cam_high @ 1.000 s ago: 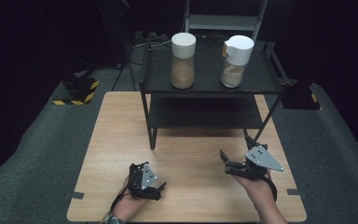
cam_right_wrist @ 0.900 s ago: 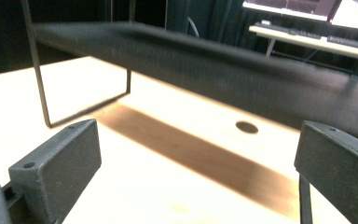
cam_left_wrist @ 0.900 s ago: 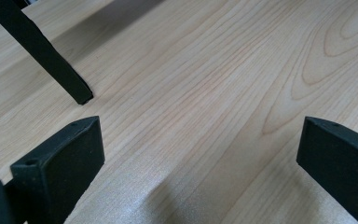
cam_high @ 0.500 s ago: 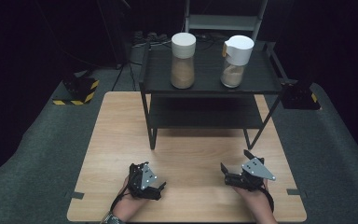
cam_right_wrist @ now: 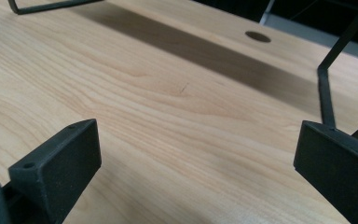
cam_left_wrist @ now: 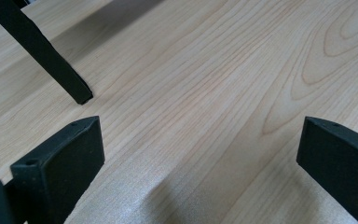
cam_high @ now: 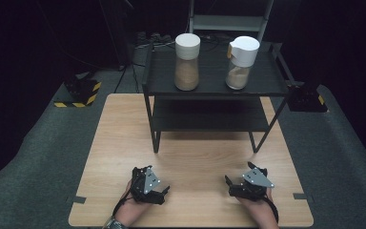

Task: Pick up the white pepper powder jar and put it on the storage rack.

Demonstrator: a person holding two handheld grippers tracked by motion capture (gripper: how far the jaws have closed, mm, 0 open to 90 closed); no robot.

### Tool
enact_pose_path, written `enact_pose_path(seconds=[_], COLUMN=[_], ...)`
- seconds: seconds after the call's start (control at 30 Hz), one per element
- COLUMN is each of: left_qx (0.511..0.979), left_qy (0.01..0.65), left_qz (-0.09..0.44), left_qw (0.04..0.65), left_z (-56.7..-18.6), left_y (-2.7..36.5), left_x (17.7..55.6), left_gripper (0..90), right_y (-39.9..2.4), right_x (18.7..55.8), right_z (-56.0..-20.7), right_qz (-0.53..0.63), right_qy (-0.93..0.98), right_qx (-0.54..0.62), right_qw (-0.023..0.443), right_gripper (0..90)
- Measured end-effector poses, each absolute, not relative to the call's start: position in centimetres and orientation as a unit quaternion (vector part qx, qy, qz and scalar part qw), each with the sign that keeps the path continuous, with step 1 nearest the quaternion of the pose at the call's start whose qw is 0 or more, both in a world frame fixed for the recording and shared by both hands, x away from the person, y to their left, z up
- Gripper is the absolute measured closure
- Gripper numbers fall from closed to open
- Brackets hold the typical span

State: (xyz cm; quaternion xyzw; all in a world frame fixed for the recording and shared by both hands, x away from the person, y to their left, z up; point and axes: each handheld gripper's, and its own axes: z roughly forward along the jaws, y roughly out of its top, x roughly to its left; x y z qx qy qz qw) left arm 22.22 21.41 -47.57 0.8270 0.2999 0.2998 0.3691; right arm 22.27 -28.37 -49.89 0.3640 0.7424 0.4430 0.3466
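While both hand-held grippers rest low at the bottom of the high view, nothing is in their grasp. The left hand-held gripper (cam_high: 163,194) sits at lower left of centre on the bench (cam_high: 124,124), and its own view shows the two black jaws spread wide with only bare wood grain between them. The right hand-held gripper (cam_high: 228,183) lies at lower right, its jaws likewise far apart over empty wood. Each seems parked near the person's edge, probably so the hands start from a neutral spot with a free line toward the rack.

That black shelf rack (cam_high: 157,71) stands in the upper middle of the high view, its feet on the far half of the bench; one leg (cam_left_wrist: 51,65) crosses the upper left of the left gripper view, and a thin bent foot (cam_right_wrist: 325,93) shows at the right edge of the right gripper view. On the top shelf stand two jars, well apart from the grippers: the white-lidded jar (cam_high: 187,62) toward the left, filled with brown powder, and the spouted jar (cam_high: 240,64) toward the right, less full. Both are upright and side by side with a gap between them, which should leave room for open jaws to come around either one.

The lower shelf looks empty from here.
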Motion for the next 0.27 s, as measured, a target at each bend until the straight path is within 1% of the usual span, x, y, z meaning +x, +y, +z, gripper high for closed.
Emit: enact_pose_path(seconds=[0.27], left_qx=[0.827], left_qy=[0.298], left_qz=[0.298], left_qw=[0.372], left_z=[-47.62], left_y=[21.46], left_x=[22.23], left_gripper=[1.0], right_y=[-27.75], right_x=[22.31], right_z=[-49.60], right_qz=[0.425], right_qy=[0.753], right_qx=[0.359], right_qw=[0.351], right_gripper=[0.0])
